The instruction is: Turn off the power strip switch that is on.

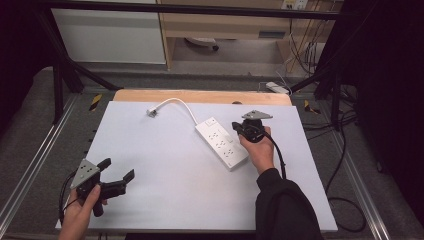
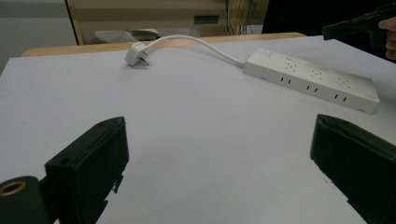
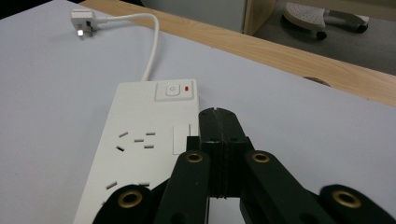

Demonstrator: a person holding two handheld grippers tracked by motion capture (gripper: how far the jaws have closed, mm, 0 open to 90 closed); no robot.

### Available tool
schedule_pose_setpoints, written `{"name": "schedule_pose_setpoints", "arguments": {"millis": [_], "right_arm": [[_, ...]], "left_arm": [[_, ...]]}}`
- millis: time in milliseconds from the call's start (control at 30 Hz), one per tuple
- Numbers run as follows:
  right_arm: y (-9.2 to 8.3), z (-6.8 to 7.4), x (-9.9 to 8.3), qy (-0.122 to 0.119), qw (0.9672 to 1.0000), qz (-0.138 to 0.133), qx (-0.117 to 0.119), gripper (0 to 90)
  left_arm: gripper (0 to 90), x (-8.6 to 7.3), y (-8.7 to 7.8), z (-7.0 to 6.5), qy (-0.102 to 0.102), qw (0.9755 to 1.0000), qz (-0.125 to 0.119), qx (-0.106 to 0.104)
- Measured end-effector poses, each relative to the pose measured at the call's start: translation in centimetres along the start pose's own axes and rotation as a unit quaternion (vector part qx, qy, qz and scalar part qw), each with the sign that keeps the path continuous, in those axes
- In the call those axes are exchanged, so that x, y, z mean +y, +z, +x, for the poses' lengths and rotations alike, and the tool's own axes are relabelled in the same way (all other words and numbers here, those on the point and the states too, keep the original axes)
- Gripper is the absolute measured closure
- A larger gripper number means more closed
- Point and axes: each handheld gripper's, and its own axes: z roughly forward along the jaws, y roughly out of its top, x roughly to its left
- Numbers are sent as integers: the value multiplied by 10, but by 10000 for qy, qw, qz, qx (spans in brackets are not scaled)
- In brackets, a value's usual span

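Holding: you have a claw in each hand over the white tabletop (image 1: pixel 165 165), with a white power strip (image 1: pixel 221 142) lying on it.
Right claw (image 1: pixel 239 128): its jaws are pressed together with nothing between them. In the right gripper view the closed tips (image 3: pixel 218 122) sit at the right edge of the power strip (image 3: pixel 140 149), just below its switch; whether they touch the casing you cannot tell from these views.
Right hand (image 1: pixel 260 150): it grips the tool beside the near right end of the strip, your dark sleeve (image 1: pixel 285 205) coming in from the bottom edge of the high view.
Left claw (image 1: pixel 119 172): its jaws stand wide apart, empty, low over the near left part of the tabletop and well apart from the strip. In the left gripper view the two black jaws rise at either side with bare white surface (image 2: pixel 205 154) between them.
Left hand (image 1: pixel 85 207): it holds the tool at the near left corner.
Power strip: it lies flat and slanted right of the tabletop's middle, sockets facing up.
Switch (image 3: pixel 173 89): it sits at the strip's far end, with a small red mark (image 3: pixel 187 87) beside it.
Cord (image 1: pixel 182 106): white, it curves from the strip's far end toward the far left.
Plug (image 1: pixel 152 112): it rests on the tabletop near the far edge, unconnected, also seen in the left gripper view (image 2: pixel 138 55).
Wooden edge (image 1: pixel 200 96): it runs along behind the white sheet.
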Motion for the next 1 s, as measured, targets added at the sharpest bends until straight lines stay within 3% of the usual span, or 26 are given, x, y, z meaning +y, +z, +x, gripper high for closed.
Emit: {"name": "schedule_pose_setpoints", "arguments": {"millis": [1000], "right_arm": [[11,13,-13,-195,9988,441,111,900]], "left_arm": [[43,0,0,1,18,10000,24,-12]]}}
